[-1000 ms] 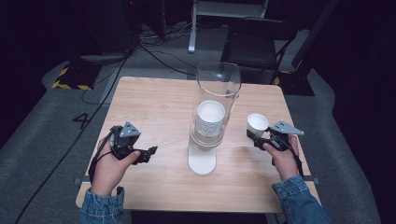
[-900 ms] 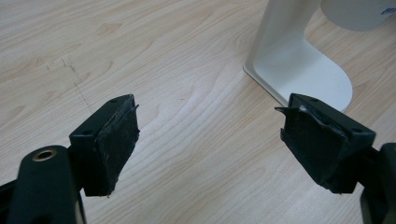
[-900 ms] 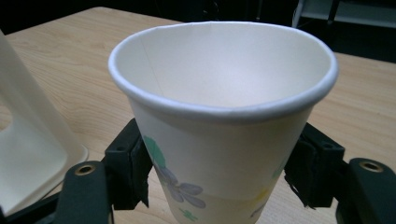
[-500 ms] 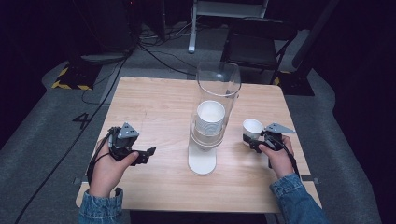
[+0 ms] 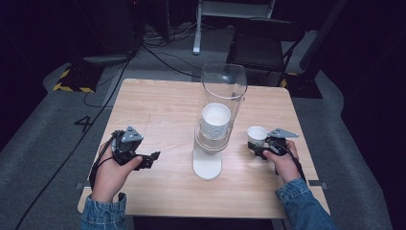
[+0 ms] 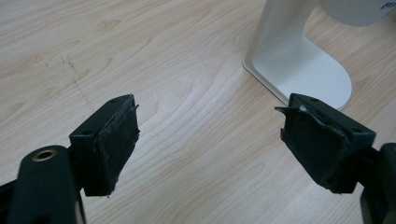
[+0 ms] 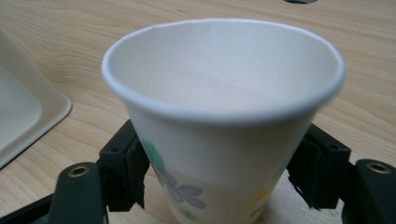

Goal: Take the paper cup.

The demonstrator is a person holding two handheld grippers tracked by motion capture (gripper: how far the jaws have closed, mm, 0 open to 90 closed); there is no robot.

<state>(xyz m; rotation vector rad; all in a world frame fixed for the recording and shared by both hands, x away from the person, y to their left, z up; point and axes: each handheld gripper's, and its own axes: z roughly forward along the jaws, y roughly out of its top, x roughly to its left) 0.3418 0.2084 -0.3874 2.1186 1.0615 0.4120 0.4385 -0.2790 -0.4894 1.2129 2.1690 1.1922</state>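
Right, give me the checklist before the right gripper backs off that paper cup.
1. Paper cup upright on the table: ok.
2. Right gripper letting go: its jaws have just been opening, with the cup between them: ok.
3. Both pads clear of the cup wall: cannot tell.
4. Cup apart from the cup dispenser: ok.
5. Dispenser upright, with its stack of cups inside: ok.
6. Left gripper open, empty and off to the side: ok.

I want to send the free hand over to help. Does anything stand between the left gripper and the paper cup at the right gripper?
Yes: the cup dispenser stands mid-table, between the left gripper and the paper cup that sits upright between the right gripper's jaws.
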